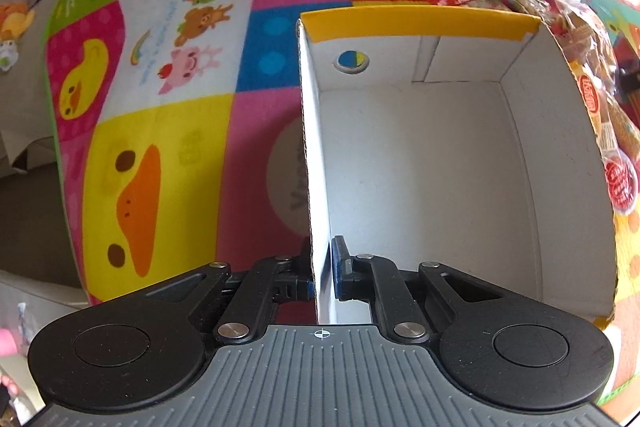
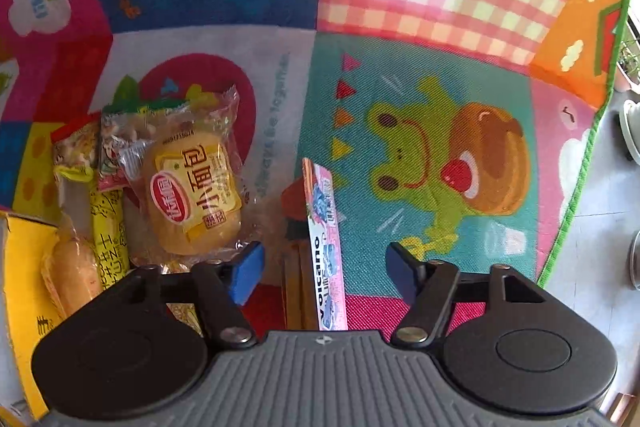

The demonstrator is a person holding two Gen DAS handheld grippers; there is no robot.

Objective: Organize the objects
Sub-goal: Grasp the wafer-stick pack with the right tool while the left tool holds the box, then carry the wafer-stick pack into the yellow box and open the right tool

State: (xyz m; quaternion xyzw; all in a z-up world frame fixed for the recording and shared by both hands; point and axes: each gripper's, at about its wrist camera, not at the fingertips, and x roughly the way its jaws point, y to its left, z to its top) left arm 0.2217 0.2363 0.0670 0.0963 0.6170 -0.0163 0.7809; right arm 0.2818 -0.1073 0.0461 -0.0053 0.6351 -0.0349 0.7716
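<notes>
Left hand-held gripper [image 1: 322, 267] clamps wall of bare white box [image 1: 420, 163]; right hand-held gripper [image 2: 324, 267] spread wide.

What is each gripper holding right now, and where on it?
The left gripper is clamped on the near end of the cardboard box's left wall. The right gripper is open, holding nothing; a pink packet stands between its fingers.

The box [image 1: 440, 155] sits on the mat [image 1: 168, 75], with snack packets [image 1: 592, 79] piled just beside its right wall
</notes>
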